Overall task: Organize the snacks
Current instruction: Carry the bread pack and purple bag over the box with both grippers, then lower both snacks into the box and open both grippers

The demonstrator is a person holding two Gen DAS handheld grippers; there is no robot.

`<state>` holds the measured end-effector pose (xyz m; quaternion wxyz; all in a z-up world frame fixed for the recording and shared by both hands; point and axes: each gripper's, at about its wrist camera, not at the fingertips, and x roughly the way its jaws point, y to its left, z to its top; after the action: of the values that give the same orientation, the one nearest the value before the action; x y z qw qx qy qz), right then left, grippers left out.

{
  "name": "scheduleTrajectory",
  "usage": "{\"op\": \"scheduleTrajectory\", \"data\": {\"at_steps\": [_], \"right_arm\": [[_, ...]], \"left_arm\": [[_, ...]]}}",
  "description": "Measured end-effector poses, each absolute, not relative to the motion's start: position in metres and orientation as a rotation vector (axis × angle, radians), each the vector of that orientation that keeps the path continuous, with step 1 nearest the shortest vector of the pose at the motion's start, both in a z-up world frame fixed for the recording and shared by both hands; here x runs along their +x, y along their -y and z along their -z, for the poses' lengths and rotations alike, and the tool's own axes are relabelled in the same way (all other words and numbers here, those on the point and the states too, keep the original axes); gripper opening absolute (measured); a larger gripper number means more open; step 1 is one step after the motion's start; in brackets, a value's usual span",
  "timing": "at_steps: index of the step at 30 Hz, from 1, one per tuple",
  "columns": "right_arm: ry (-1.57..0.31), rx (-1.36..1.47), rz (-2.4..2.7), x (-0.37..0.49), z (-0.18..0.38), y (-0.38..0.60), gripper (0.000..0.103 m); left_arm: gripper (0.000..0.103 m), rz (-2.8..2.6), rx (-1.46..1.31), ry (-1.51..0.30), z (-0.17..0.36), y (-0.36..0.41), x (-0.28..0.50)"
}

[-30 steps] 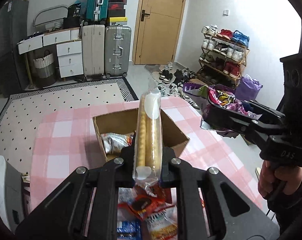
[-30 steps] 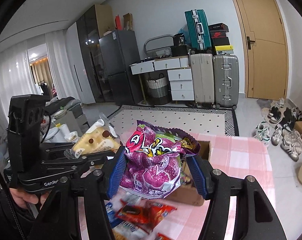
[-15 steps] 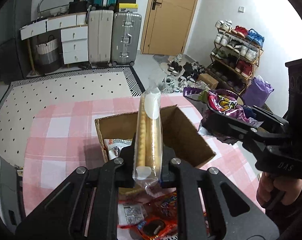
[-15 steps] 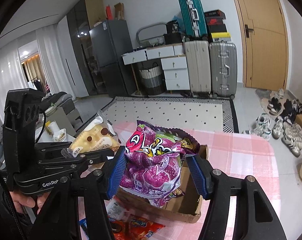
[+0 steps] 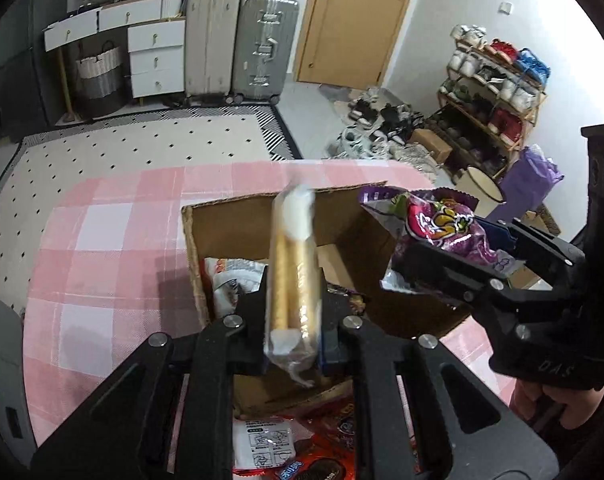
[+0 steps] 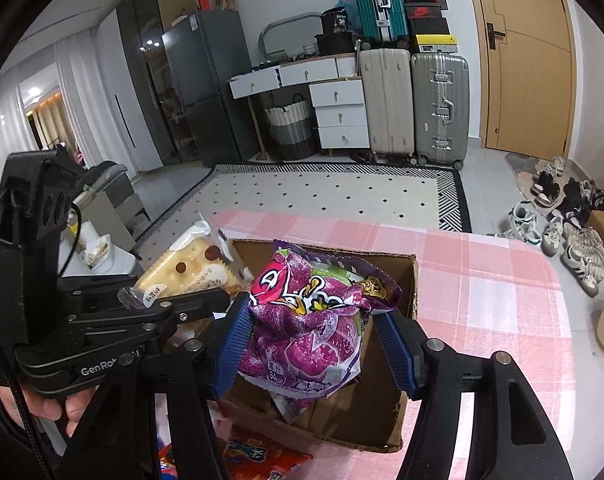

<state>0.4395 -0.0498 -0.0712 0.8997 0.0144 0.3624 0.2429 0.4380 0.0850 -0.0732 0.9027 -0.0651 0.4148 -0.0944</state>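
My left gripper [image 5: 292, 284] is shut on a long clear-wrapped biscuit pack [image 5: 292, 256], held upright over the open cardboard box [image 5: 230, 216]. The same gripper [image 6: 206, 300] and pack [image 6: 190, 272] show at the left of the right wrist view, above the box's left rim. My right gripper [image 6: 312, 320] has a puffy purple snack bag [image 6: 306, 320] between its blue pads; its jaws are opening, and the bag still hangs between them over the box [image 6: 406, 280]. A white snack packet [image 5: 232, 280] lies inside the box.
The box stands on a pink checked tablecloth [image 5: 102, 264]. Several loose red and white snack packets [image 5: 286, 448] lie at the near edge in front of the box. A person's hand [image 6: 42, 400] holds the left gripper. Suitcases, drawers and a shoe rack stand beyond.
Both grippers have moved forward and down toward the box, which now looks larger and closer. The right jaws stand slightly wider around the purple bag.
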Motion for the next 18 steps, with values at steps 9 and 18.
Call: {"op": "scheduleTrajectory", "data": {"at_steps": [9, 18], "right_arm": [[-0.71, 0.048, -0.482, 0.425, 0.064, 0.067, 0.088], [-0.662, 0.059, -0.46, 0.379, 0.037, 0.09, 0.1]], "left_arm": [[0.07, 0.141, -0.176, -0.788, 0.064, -0.096, 0.415], [0.082, 0.113, -0.122, -0.713, 0.03, -0.087, 0.374]]}}
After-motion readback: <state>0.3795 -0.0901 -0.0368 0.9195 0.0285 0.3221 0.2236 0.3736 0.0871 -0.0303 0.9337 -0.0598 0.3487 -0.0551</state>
